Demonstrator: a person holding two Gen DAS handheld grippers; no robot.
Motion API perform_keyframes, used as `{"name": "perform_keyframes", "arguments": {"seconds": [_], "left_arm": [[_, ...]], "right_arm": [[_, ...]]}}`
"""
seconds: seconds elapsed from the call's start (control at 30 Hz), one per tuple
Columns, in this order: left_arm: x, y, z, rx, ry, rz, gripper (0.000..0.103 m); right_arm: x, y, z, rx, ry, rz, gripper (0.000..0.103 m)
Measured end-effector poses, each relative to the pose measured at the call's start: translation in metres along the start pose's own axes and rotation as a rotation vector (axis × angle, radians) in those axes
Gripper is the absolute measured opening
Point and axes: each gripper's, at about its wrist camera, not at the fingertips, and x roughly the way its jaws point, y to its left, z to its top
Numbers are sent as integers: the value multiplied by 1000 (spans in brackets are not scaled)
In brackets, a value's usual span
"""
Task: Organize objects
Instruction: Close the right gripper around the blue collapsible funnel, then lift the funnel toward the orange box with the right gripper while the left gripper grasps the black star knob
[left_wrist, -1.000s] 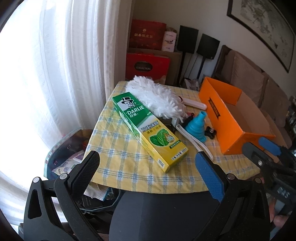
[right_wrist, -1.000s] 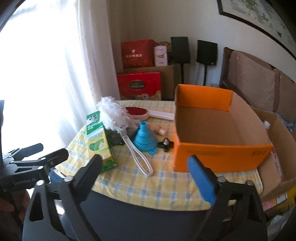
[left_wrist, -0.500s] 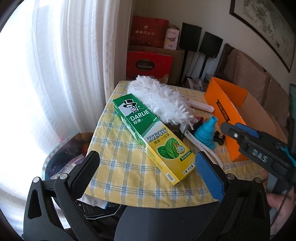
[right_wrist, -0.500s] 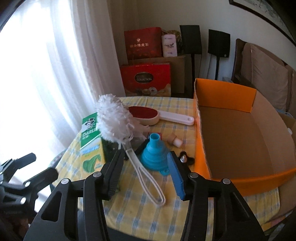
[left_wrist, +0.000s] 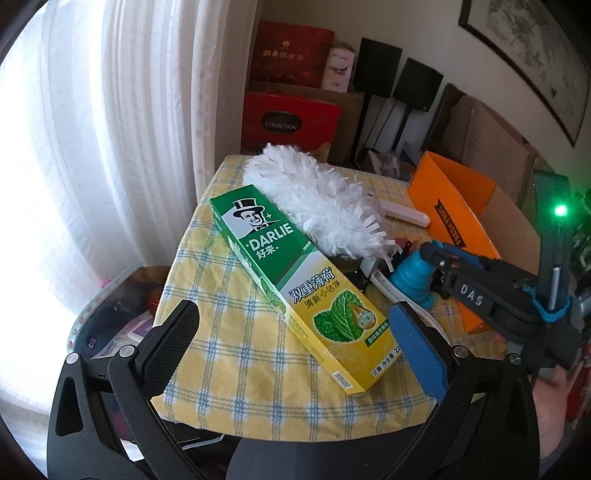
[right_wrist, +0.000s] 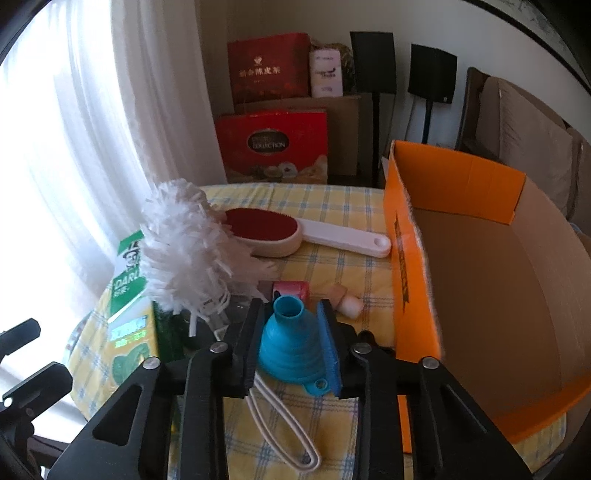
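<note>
I have the yellow-and-blue checked tablecloth on the small table (right_wrist: 343, 206) in front of me, and the big open orange cardboard box (right_wrist: 410, 266) stands on its right side, empty as far as I can see into it. Left of the box lie the long green-and-yellow Darlie toothpaste carton (left_wrist: 295, 284), the fluffy white duster with its looped white handle (right_wrist: 184, 251) resting partly over the carton, and behind them the red-faced lint brush with a cream handle (right_wrist: 280, 232). The piece in hand is the small blue collapsible silicone funnel (right_wrist: 291, 343), standing spout-up on the cloth just beside the box wall. My right gripper (right_wrist: 291, 347) has just been closing and now sits narrow around the funnel's ribbed cone, both pads against its sides, so I judge the grasp is made or all but made. My left gripper (left_wrist: 291, 354) hangs wide and empty over the near end of the toothpaste carton. Next, I think, I lift the funnel clear of the duster's handle loop, which runs under its rim, carry it right over the orange wall and let go inside the box; soft silicone may squash or slip.
</note>
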Motion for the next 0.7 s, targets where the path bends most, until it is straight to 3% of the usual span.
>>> {"name": "perform_keyframes", "arguments": {"seconds": [0.1,0.33,0.7], "left_arm": [[5,0,2,-2,7,-14,103],[10,-7,8,13,15,-34,103],[10,-32,30,42,34,-115,103]], "right_arm": [[6,1,-2,-22,8,-12,18],[-6,-3,5,-33,-23,13,16],[-93,-33,26,38,-140,92,16]]}}
